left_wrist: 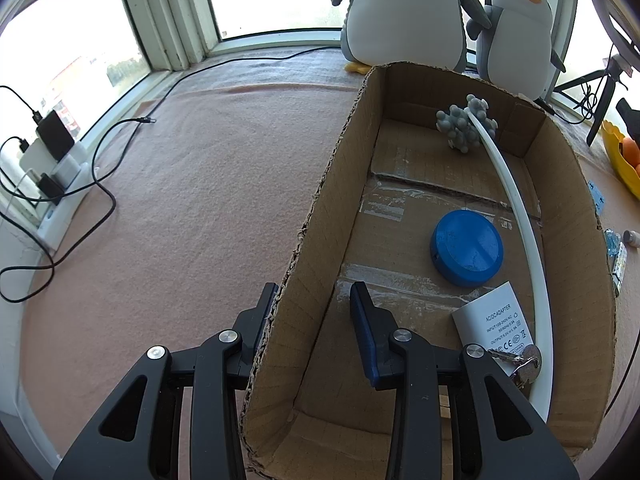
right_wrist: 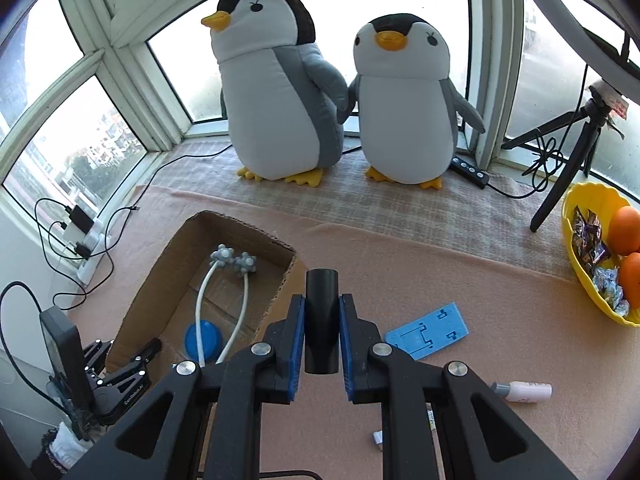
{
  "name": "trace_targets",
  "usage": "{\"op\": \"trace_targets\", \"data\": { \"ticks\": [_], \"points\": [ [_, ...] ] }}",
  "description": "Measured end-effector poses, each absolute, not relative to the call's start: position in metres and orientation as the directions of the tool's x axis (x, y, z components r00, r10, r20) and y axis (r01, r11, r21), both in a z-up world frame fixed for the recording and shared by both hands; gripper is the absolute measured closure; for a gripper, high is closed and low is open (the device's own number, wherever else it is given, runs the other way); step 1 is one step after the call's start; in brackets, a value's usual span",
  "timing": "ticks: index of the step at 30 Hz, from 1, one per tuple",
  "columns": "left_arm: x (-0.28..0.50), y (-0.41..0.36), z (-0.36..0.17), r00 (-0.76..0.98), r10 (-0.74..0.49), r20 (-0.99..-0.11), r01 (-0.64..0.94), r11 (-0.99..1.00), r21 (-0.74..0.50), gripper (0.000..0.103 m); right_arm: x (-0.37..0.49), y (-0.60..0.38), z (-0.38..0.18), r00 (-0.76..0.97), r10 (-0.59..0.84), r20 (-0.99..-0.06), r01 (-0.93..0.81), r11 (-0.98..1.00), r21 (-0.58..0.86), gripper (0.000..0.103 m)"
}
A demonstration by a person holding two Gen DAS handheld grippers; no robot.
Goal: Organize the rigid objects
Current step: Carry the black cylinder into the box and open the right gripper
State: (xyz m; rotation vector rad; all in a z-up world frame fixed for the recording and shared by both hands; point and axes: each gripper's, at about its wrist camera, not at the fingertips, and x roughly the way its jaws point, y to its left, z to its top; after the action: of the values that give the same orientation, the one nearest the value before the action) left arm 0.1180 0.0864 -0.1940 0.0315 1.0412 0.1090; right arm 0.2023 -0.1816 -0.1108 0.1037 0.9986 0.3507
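A cardboard box (left_wrist: 328, 184) (right_wrist: 160, 272) lies on the pink cloth. It holds a blue round disc (left_wrist: 466, 253) (right_wrist: 203, 338), a white massager with grey knobbed heads (left_wrist: 466, 124) (right_wrist: 234, 261), a white AC adapter (left_wrist: 496, 324) and keys (left_wrist: 528, 364). My left gripper (left_wrist: 314, 294) is open and straddles the box's left wall, one finger inside. My right gripper (right_wrist: 322, 312) is shut on a black cylinder (right_wrist: 321, 320), held above the cloth to the right of the box.
Two plush penguins (right_wrist: 280, 92) (right_wrist: 404, 96) stand by the window. A blue flat card (right_wrist: 428, 330), a small pink-white bottle (right_wrist: 524, 392), a yellow bowl with oranges (right_wrist: 592, 268), a tripod (right_wrist: 568, 160) and a power strip with cables (left_wrist: 52, 168) lie around.
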Motion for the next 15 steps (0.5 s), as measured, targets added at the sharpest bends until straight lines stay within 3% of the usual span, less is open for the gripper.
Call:
{"op": "trace_targets", "data": {
  "ticks": [15],
  "points": [
    [0.119,0.087,-0.193,0.502,0.101,-0.859,-0.076,0.994,0.073,0.068,0.185,-0.1,-0.144,0.353,0.408,-0.842,-0.36,0.89,0.28,0.088]
  ]
}}
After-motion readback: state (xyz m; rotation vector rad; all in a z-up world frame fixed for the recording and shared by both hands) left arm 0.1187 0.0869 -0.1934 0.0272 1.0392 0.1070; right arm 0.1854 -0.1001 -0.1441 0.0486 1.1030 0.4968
